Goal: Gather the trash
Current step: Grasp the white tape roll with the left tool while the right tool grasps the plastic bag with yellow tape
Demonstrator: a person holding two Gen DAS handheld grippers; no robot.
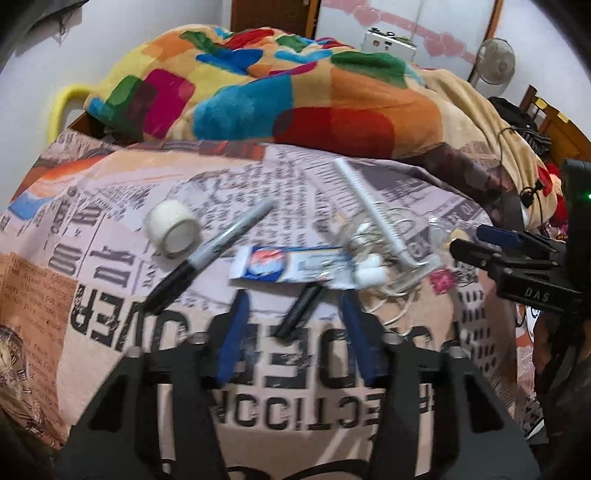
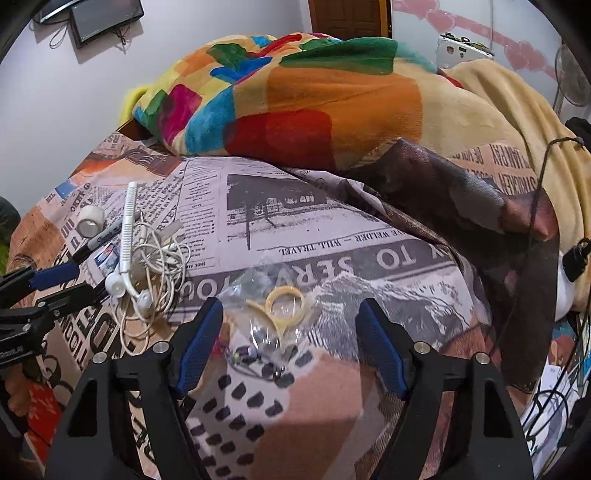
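Note:
On the newspaper-print bedsheet (image 1: 110, 332) lie a blue-and-white wrapper (image 1: 288, 264), a small black tube (image 1: 301, 310), a black marker (image 1: 210, 254), a white tape roll (image 1: 173, 229), a white comb (image 1: 373, 214) and tangled white earphones (image 1: 373, 273). My left gripper (image 1: 295, 299) is open, its blue fingers either side of the black tube, just short of the wrapper. My right gripper (image 2: 290, 306) is open around a clear plastic bag (image 2: 273, 317) with a yellowish ring. The right gripper also shows in the left wrist view (image 1: 476, 240).
A colourful fleece blanket (image 1: 258, 85) and a beige blanket (image 2: 498, 110) are heaped at the back of the bed. A black cable (image 2: 535, 206) runs over the bedding at right. A fan (image 1: 495, 61) and a wall screen (image 2: 103, 18) stand beyond.

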